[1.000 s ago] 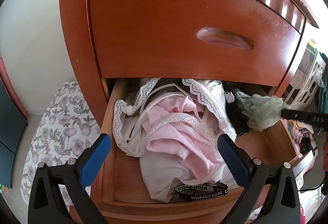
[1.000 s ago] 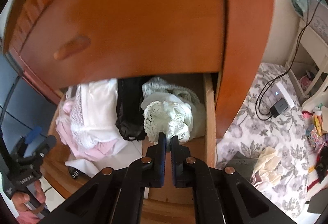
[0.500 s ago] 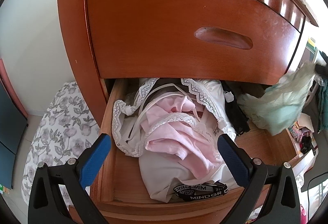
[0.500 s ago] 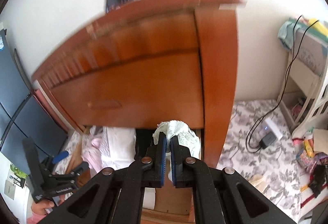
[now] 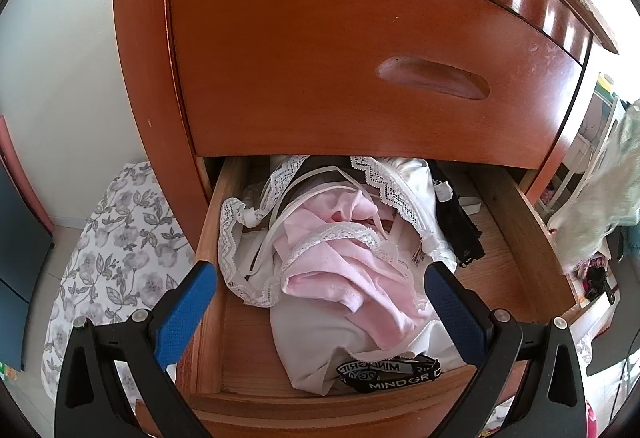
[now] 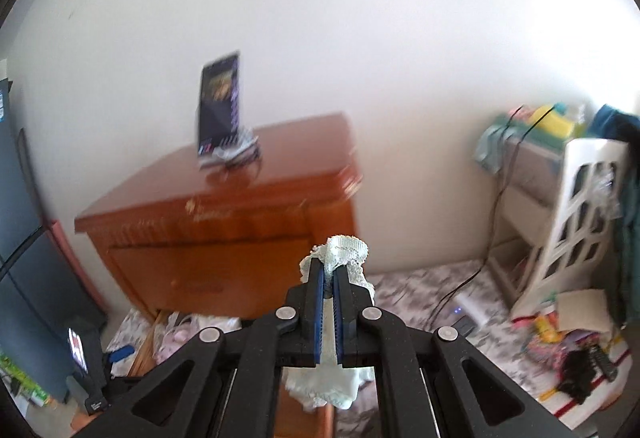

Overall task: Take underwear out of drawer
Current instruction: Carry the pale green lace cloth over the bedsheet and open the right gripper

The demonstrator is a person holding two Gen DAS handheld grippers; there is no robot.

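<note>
dresser [image 5: 320, 77]: glossy wood | underwear [image 6: 344, 252]: pale lace cloth | fingers [image 5: 186, 312]: textured blue pads

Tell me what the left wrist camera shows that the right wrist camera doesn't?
Only the left wrist view shows the left gripper open above the open drawer, close up on a pink garment, white lace and a black waistband.

Only the right wrist view shows the right gripper shut on pale green lace underwear, a phone propped on the dresser top, and a white rack.

Both show the wooden dresser and the lifted underwear.
</note>
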